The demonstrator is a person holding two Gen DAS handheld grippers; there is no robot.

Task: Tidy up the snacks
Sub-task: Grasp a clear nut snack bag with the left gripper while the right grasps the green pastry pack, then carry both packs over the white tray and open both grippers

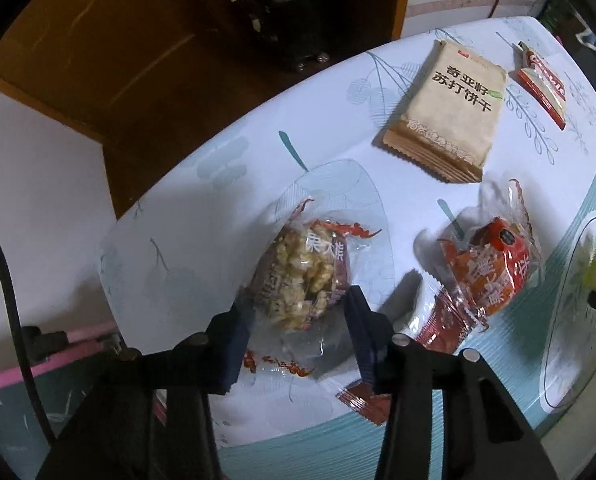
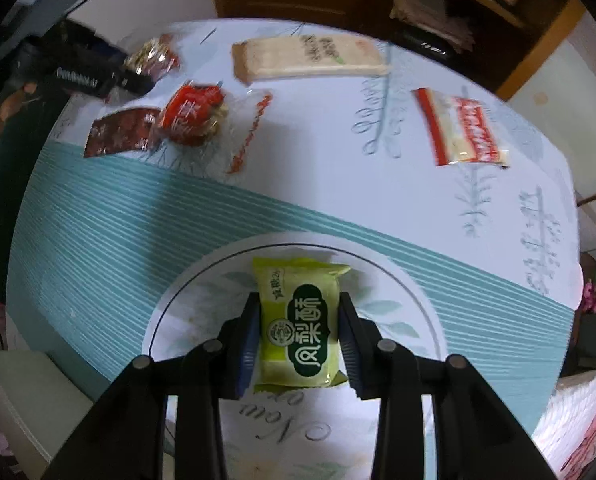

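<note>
My left gripper (image 1: 298,308) is shut on a clear-wrapped puffed rice cake (image 1: 298,276) and holds it just above the table's near left part. My right gripper (image 2: 299,312) is shut on a green pineapple cake packet (image 2: 299,324) over the white round medallion (image 2: 202,296) printed on the cloth. The left gripper and its rice cake also show in the right wrist view (image 2: 150,58) at the far left. An orange-red rice cake packet (image 1: 493,268) and a dark red sachet (image 1: 445,320) lie to the right of the left gripper.
A beige soda cracker pack (image 1: 445,112) and a red-white candy packet (image 1: 541,84) lie farther back on the floral tablecloth (image 1: 226,184). A brown wooden cabinet (image 1: 110,52) stands behind the table. The table's left edge is near the left gripper.
</note>
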